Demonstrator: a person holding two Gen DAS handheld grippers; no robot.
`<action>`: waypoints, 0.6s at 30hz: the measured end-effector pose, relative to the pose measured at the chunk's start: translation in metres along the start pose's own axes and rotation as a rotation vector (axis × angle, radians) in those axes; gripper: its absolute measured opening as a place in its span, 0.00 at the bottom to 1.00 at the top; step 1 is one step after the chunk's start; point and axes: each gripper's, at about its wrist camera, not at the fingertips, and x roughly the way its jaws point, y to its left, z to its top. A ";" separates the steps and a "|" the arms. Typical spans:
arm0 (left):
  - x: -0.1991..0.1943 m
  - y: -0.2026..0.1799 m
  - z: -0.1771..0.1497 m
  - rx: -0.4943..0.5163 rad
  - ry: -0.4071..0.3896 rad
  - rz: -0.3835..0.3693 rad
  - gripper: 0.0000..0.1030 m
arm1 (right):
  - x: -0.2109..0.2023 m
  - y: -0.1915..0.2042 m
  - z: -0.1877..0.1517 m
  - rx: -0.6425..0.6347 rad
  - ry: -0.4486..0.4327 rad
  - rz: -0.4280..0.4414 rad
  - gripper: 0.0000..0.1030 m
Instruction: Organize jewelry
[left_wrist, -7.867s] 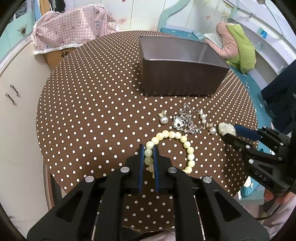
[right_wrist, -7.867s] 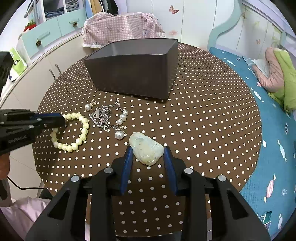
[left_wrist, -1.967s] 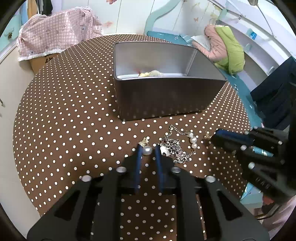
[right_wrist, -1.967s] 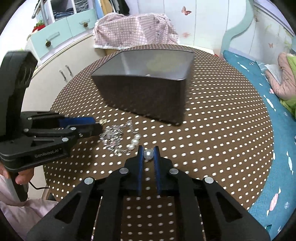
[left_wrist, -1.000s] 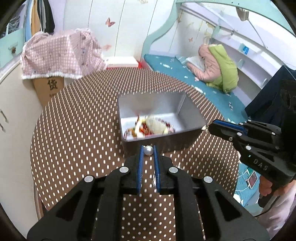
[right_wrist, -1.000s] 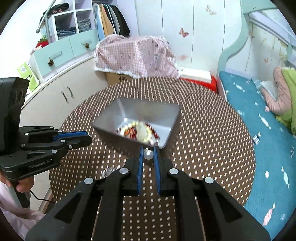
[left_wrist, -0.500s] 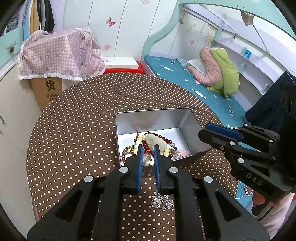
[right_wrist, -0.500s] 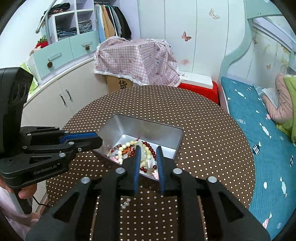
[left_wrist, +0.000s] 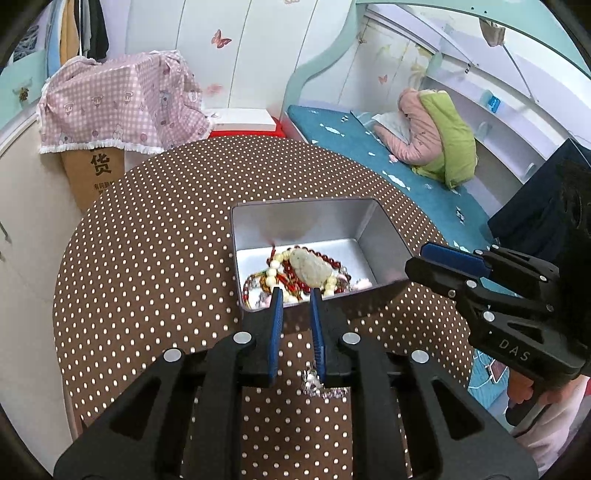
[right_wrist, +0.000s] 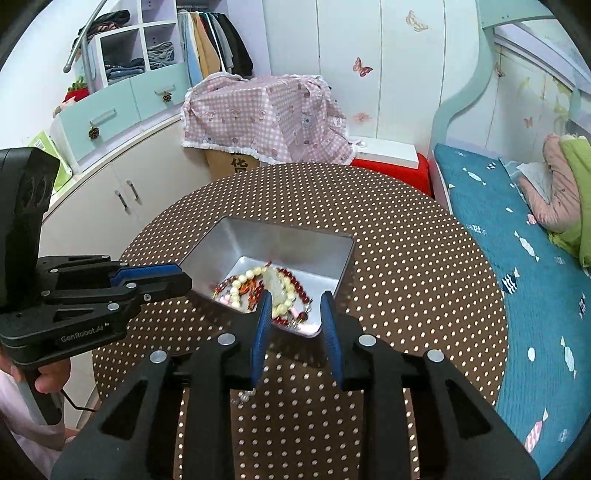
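A metal box (left_wrist: 384, 236) stands on the round polka-dot table (left_wrist: 155, 258). Inside lie a pale jade pendant (left_wrist: 309, 266), cream pearl beads (left_wrist: 271, 273) and red beads (left_wrist: 295, 286). The box (right_wrist: 236, 243) and its jewelry (right_wrist: 275, 286) also show in the right wrist view. My left gripper (left_wrist: 295, 293) is open and empty, above the box's near rim. My right gripper (right_wrist: 294, 299) is open and empty above the box's near corner. A silver chain with pearls (left_wrist: 314, 382) lies on the table below the left fingers; part of it (right_wrist: 243, 397) shows in the right view.
A pink checked cloth (right_wrist: 266, 110) covers a cardboard box behind the table. White cupboards (right_wrist: 122, 184) stand at the left. A blue bed (right_wrist: 517, 240) with a pink and green bundle (left_wrist: 436, 129) lies at the right.
Both grippers rose over the box with pearl earrings, then opened; the earrings are gone from the fingers. The right jaws have widened since half a second ago.
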 end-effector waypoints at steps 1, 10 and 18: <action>-0.001 0.001 -0.003 -0.001 0.002 0.000 0.18 | 0.001 0.002 -0.003 0.001 0.007 0.010 0.25; 0.002 0.002 -0.036 -0.023 0.060 0.006 0.21 | 0.011 0.016 -0.029 0.000 0.089 0.028 0.25; 0.010 0.006 -0.055 -0.039 0.114 0.015 0.21 | 0.040 0.023 -0.046 0.017 0.190 0.018 0.25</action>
